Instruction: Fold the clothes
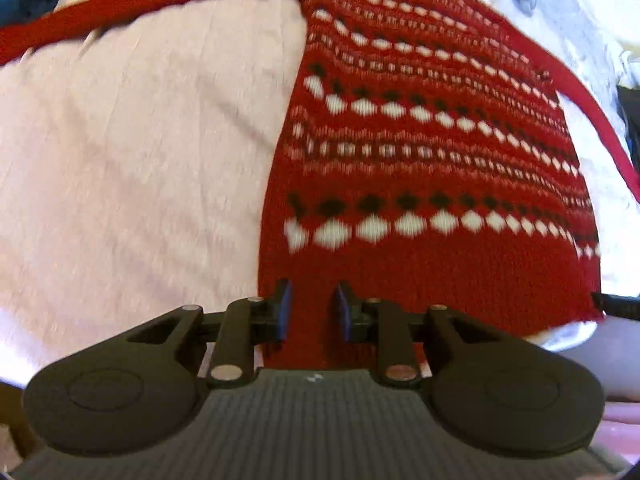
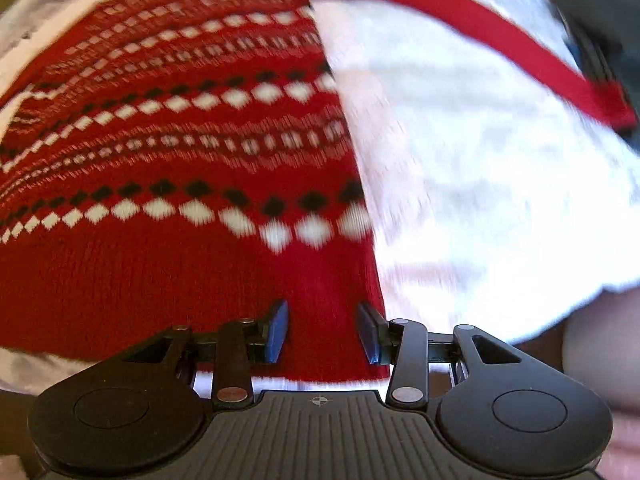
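While both grippers hover over the hem of the sweater [image 1: 420,152], the fold looks barely begun; the sweater lies flat on the pale sheet [image 1: 140,160], sleeves [image 1: 120,12] stretched out to each side; the left gripper [image 1: 312,308] sits at one lower corner, jaws parted narrowly over knit, pinching nothing I can see; the right gripper [image 2: 324,332] sits at the other corner, jaws spread wider, nothing pinched either; next, I judge, each must close on its corner of the hem and lift; bare sheet flanks the sweater's side edges, giving room; dark clutter [image 2: 600,32] lies by the far sleeve end.
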Demonstrator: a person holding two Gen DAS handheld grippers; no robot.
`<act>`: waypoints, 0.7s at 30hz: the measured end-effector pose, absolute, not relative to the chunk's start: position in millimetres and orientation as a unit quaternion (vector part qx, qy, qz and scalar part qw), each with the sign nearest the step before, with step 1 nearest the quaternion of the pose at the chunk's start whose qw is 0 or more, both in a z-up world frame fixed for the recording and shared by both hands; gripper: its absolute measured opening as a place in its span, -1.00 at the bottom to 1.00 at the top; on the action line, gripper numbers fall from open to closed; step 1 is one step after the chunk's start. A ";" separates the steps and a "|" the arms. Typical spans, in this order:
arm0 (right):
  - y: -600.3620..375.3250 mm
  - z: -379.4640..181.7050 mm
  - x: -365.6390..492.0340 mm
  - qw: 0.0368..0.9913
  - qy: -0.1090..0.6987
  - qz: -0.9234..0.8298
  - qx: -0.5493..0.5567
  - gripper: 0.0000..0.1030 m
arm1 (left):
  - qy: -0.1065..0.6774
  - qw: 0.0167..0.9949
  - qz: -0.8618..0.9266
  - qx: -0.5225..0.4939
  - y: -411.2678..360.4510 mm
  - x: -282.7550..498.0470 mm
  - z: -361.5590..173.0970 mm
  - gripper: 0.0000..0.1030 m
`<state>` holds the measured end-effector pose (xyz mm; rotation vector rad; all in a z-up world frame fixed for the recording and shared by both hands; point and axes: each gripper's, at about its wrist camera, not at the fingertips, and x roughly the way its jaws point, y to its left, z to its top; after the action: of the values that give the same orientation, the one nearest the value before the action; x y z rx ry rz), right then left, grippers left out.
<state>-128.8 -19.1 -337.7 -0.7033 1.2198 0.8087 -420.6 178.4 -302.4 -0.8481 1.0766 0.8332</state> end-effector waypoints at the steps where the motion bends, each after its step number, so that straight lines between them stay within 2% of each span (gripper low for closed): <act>1: -14.8 -331.8 -130.7 0.684 0.550 0.352 -0.324 -0.19 | 0.483 0.691 0.375 -0.385 179.3 -419.4 -294.8 -0.60; 8: 17.9 -261.3 -135.1 0.691 0.562 0.380 -0.250 -0.19 | 0.463 0.699 0.411 -0.357 191.3 -387.2 -218.3 -0.55; 11: 23.9 -233.1 -140.2 0.686 0.559 0.401 -0.239 -0.19 | 0.455 0.703 0.429 -0.339 186.0 -372.8 -183.6 -0.40; 21: -34.3 -154.7 -150.4 0.694 0.521 0.431 -0.247 -0.19 | 0.435 0.713 0.452 -0.313 101.5 -348.3 -111.5 -0.33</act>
<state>-150.4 -34.3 -154.7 -0.5510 1.1633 0.9633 -348.3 101.5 -111.5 -0.6935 0.9638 1.0021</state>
